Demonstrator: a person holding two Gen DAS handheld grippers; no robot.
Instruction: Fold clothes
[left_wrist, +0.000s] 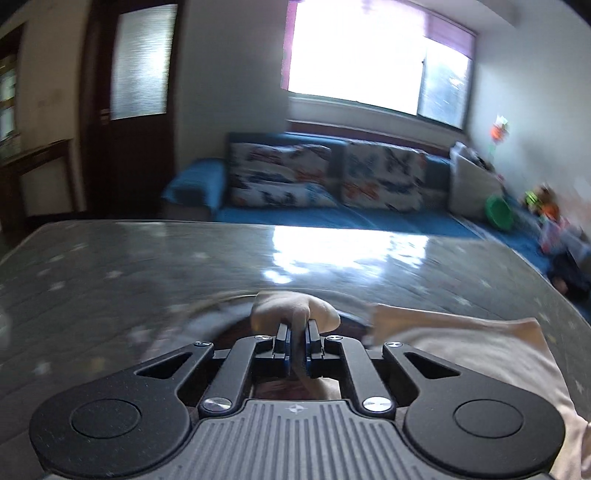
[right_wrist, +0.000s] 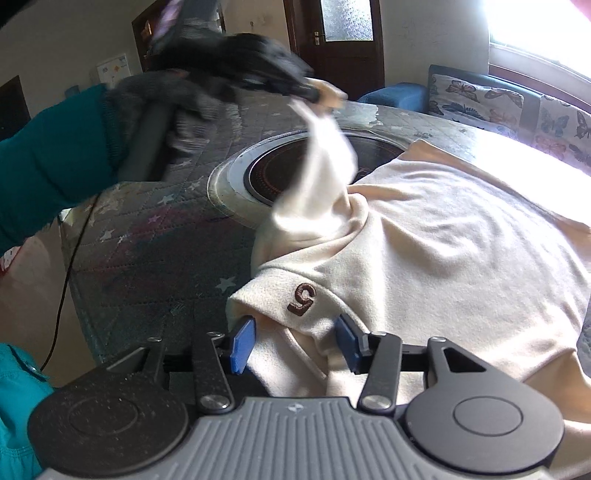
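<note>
While the left gripper (right_wrist: 314, 92) lifts it, the sleeve (right_wrist: 317, 162) slants upward.

1. Daylight came from the window (left_wrist: 369, 59), which was blown out to plain white in the left wrist view and again at the top right corner of the right wrist view.
2. Its glare lay as a bright patch on the glossy table (left_wrist: 351, 251).
3. The door (left_wrist: 136, 74) side of the room was dim.
4. Motion blur smeared the left view, most at its right edge.
5. In the right view the raised left gripper (right_wrist: 314, 94) and sleeve (right_wrist: 317, 158) were blurred; the shirt (right_wrist: 443, 240) nearby was sharp and sunlit.
6. Both fisheye views bent straight lines and darkened at the corners.
</note>
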